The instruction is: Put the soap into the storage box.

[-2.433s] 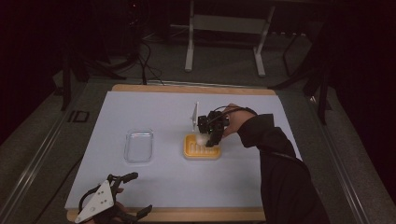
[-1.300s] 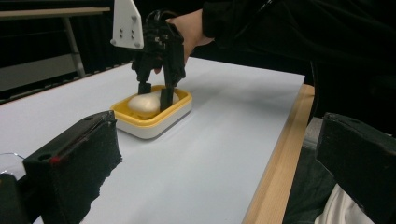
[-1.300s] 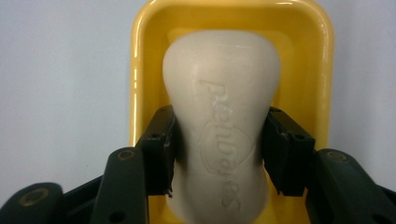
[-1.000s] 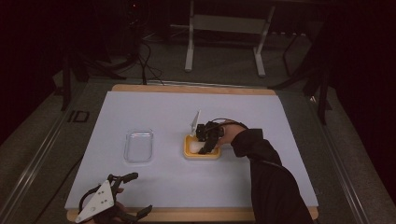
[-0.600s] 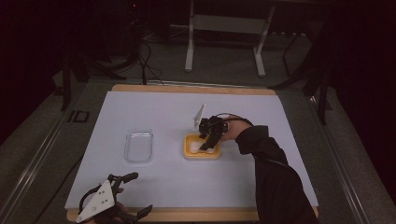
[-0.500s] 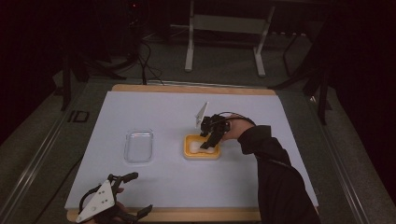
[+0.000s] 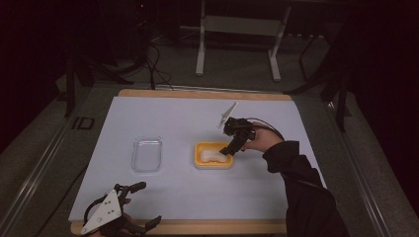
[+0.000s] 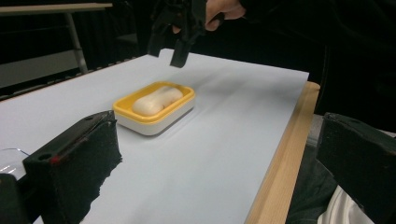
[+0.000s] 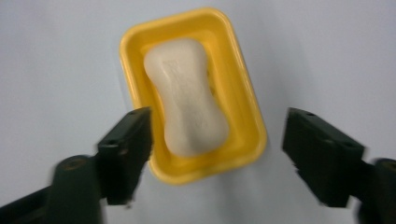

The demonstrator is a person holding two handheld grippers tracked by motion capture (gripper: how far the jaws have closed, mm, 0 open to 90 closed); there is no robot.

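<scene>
The fingers [image 9: 126, 154] of the right gripper [image 9: 217, 158] stand spread wide, having just been opening, with nothing between them; they hang in the air above the soap [image 9: 187, 121], clear of it. In the high view the right gripper [image 7: 232, 148] hovers over the right end of the yellow soap dish [image 7: 200, 160], and in the left gripper view it hangs above and behind the dish, not touching it.

The soap, a pale bar pinched in at its waist, lies flat inside the yellow soap dish [image 9: 243, 98], running along the dish's length. Its near end rests close to the rim; a strip of yellow floor shows along each side. The dish has a yellow upper rim over a white base, seen in the left gripper view [image 8: 159, 116], and it sits on the white table cover [image 7: 247, 192] near the middle of the table.

To the left of the dish, well apart from it, lies a clear plastic tray [image 7: 146, 154]; whether anything is in it cannot be told. Nothing stands between the right gripper and the soap.

The left gripper [image 7: 133, 202] rests at the near edge of the table, by the wooden border [image 7: 197, 227], far from the dish. Its fingers [image 8: 74, 163] are held wide apart around empty air. Beyond the table's far side stands a grey metal frame [image 7: 237, 29] on the dark floor.
</scene>
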